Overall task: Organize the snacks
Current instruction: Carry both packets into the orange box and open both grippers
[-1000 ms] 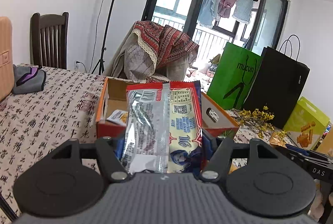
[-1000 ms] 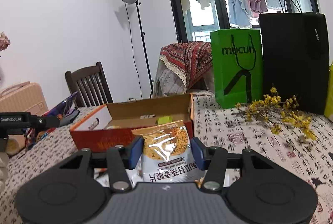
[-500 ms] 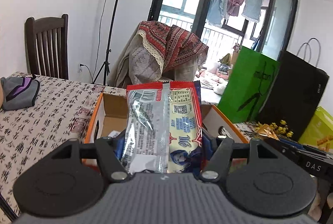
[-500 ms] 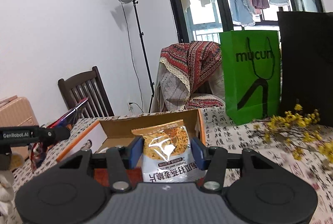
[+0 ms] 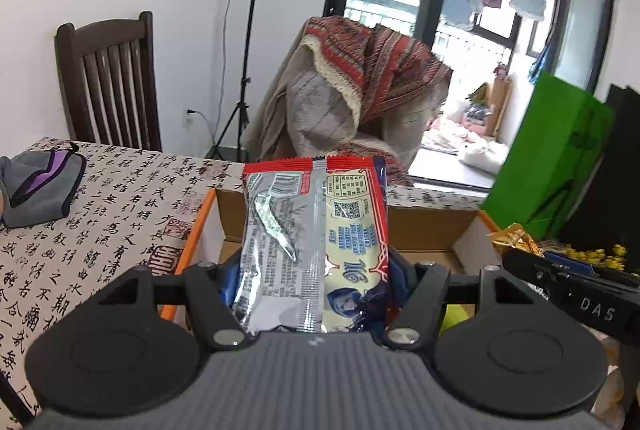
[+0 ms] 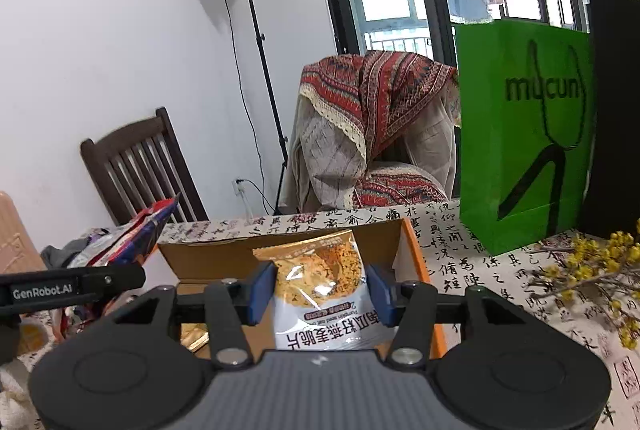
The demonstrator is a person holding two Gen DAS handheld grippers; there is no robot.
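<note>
Left wrist view: the left tongs (image 5: 314,284) clamp a long red-edged silver snack packet (image 5: 312,242), standing upright above the open cardboard box (image 5: 432,226) on the script-patterned worktop (image 5: 100,214). In the right wrist view, the right tongs (image 6: 320,294) pinch an orange-and-white crisps pouch (image 6: 320,282) between blue pads (image 6: 262,290), over the same box. A green paper bag (image 6: 520,134) stands just beside the box, with yellow flowers (image 6: 592,270) lying near it.

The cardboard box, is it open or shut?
Open. The cardboard box has no lid over it; its brown inside walls and floor show behind the snack packet. In the right wrist view its flap stands up.
</note>
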